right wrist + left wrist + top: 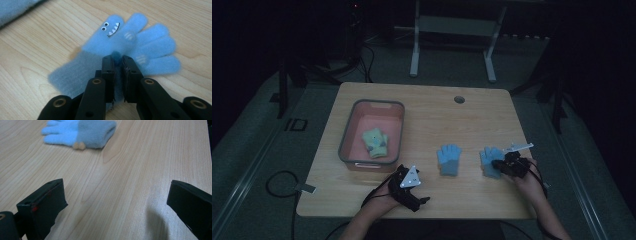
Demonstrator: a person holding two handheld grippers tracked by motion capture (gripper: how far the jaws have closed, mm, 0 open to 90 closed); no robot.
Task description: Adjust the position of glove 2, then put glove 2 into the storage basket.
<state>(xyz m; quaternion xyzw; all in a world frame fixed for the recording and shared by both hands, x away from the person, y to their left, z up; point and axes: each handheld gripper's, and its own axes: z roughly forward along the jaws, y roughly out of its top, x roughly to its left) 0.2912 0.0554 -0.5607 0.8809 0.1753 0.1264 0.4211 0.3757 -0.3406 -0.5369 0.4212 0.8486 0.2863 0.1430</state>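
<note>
Two blue knit gloves lie on the wooden table (432, 115). The right glove (488, 160) has a monster face on it (140, 42). My right gripper (495, 164) (118, 58) is shut on it, pinching a fold of fabric where palm meets cuff. The other blue glove (449, 159) (82, 132) lies flat and untouched, and a corner of it (15, 10) shows in the right gripper view. My left gripper (413, 187) (116, 195) hovers low over bare wood near the front edge, jaws wide open and empty. A green glove (375, 142) rests in the pink bin (346, 134).
The bin stands on the table's left half. A round cable hole (459, 99) sits near the far edge. Beyond the table stand the legs of a white frame (414, 55), and a cable (277, 182) loops on the floor at the left.
</note>
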